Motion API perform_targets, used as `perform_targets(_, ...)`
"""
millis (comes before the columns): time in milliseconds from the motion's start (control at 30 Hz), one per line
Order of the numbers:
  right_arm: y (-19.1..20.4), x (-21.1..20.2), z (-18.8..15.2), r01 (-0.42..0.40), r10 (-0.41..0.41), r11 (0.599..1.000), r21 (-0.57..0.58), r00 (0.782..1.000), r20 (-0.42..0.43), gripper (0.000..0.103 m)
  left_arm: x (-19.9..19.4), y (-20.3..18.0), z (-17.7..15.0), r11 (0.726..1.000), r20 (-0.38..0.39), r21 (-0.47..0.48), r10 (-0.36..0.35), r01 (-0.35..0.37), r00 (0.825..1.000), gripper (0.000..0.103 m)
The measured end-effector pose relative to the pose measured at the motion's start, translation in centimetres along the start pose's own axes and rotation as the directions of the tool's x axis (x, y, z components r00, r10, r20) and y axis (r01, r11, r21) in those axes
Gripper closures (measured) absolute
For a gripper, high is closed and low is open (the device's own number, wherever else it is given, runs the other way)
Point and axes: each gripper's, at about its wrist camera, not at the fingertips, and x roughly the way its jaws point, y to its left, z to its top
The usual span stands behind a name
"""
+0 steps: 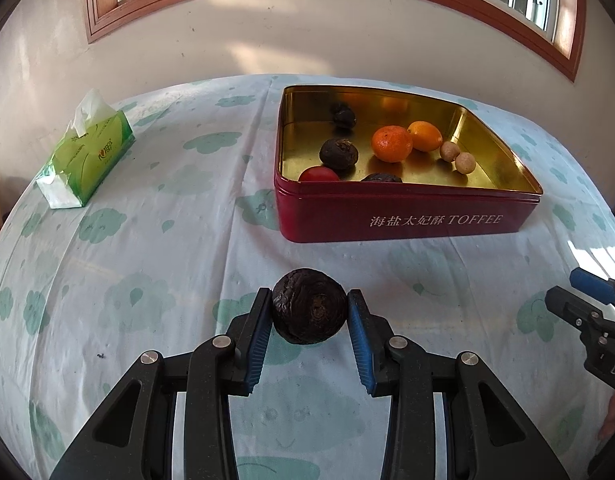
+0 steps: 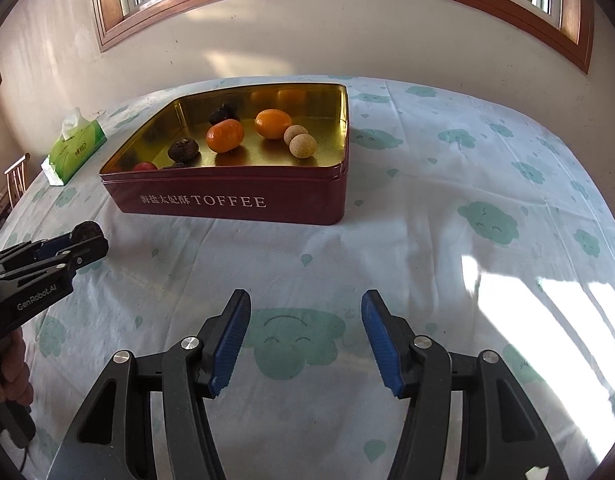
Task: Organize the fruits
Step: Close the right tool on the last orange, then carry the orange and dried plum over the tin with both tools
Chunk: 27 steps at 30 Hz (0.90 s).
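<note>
Pinching a dark fruit near the red tin, the left gripper carries it toward the fruits already inside, while the right gripper hangs spread and empty over the cloth.

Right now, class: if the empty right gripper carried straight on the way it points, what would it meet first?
Probably the tablecloth: nothing lies between the right gripper's open fingers. The red toffee tin sits farther ahead and leftward, though depth is hard to judge.
</note>
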Motion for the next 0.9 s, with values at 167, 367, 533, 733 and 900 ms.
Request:
perform_targets(167,-1.2,-3.1,-1.0,0.047,-0.046,0.999,-0.024,0.998,0.038,0.048,-0.6,-0.5,-0.7,1.000,0.000,0.003,-0.002,0.002,1.000,0.065)
perform_targets(367,-4.1,-4.7,-2.7,0.093,-0.093,0.996,0.008,0.995,0.038,0.048,-1.4,-1.2,-2.1,1.000,-0.006,-0.001,-0.009,0.009,1.000,0.065)
perform_targets(533,-5.8,-4.9,-4.4,0.089,-0.090,0.995,0.048,0.996,0.021,0.047,-2.0,-1.5,-2.9,1.000,-0.006,0.001,-0.010,0.010,1.000,0.065)
perform_targets(733,-7.0,-3.0,-4.4,0.107,-0.108,0.992,0.071,0.994,0.007,0.048,-2.5,-1.8,-3.1,1.000,-0.001,0.014,0.005,-0.005,1.000,0.065)
perform_targets(900,-7.6,-1.7,-4.8,0.093,-0.092,0.991,0.092,0.996,-0.018,0.061,-2.6,-1.6,-3.0,1.000,-0.001,0.008,0.012,-0.012,1.000,0.065)
